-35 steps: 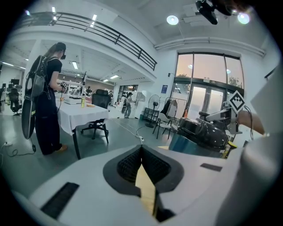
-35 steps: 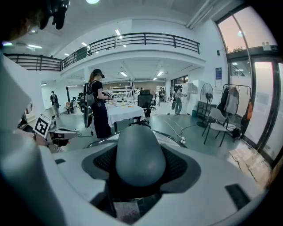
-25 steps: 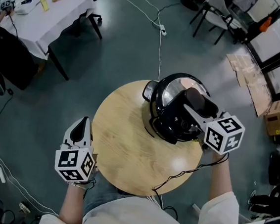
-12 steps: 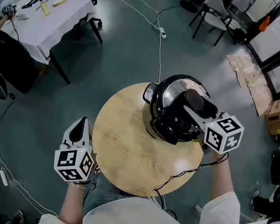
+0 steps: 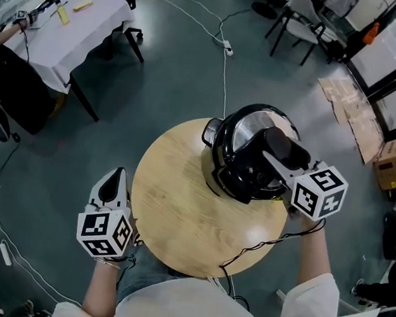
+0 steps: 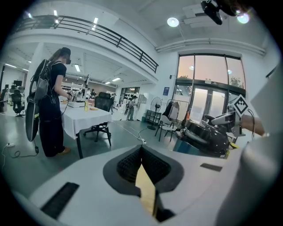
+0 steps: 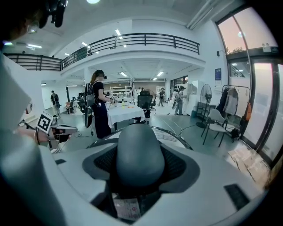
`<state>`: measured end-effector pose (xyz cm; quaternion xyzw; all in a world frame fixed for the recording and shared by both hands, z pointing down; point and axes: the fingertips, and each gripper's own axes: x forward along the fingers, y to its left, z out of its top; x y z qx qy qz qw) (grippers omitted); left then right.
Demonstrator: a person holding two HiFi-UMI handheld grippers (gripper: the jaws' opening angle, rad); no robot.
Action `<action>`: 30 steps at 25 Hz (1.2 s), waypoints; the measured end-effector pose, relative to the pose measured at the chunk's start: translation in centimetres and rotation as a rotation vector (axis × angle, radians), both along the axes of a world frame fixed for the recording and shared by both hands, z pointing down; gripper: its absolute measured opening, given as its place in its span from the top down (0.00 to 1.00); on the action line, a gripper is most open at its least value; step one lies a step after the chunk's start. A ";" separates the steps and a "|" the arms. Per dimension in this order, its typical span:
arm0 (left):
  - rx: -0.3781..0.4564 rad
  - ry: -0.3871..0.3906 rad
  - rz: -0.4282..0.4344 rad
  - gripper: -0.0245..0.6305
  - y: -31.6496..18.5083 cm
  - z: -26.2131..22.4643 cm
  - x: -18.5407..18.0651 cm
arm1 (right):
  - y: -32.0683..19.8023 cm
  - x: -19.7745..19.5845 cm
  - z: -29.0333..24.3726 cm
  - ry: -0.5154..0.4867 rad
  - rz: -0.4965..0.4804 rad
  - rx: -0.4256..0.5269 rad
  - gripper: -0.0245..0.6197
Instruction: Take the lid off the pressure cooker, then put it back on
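The black pressure cooker [image 5: 234, 166] stands at the far right part of the round wooden table [image 5: 172, 208]. Its lid [image 5: 247, 128], silver on top, lies on the pot. My right gripper [image 5: 277, 154] reaches in from the right and is shut on the lid's dark handle [image 5: 287, 146]. In the right gripper view that grey handle [image 7: 139, 148] fills the space between the black pads of the right gripper [image 7: 140, 170]. My left gripper [image 5: 115, 181] hovers off the table's left edge, shut and holding nothing. In the left gripper view the left gripper [image 6: 143, 172] points past the cooker [image 6: 208, 137].
A thin black cable [image 5: 259, 245] runs over the table's near edge. A white-clothed table [image 5: 64, 27] stands at the far left, chairs [image 5: 304, 18] at the back, cardboard boxes [image 5: 394, 164] at the right. A power cord [image 5: 227, 45] crosses the floor. A person [image 6: 51, 106] stands by the white table.
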<state>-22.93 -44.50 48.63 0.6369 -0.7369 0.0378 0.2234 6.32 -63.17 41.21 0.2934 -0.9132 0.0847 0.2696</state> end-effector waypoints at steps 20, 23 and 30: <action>0.070 -0.002 0.101 0.97 -1.3 -3.1 -1.6 | 3.1 -0.4 -7.1 -0.056 0.121 0.108 0.51; 0.086 0.000 0.133 0.97 -1.4 -4.3 -1.6 | 4.3 -0.7 -8.4 -0.061 0.145 0.122 0.51; 0.133 0.002 0.213 0.97 -0.8 -6.0 -2.2 | 8.7 -1.2 -11.0 -0.080 0.219 0.174 0.51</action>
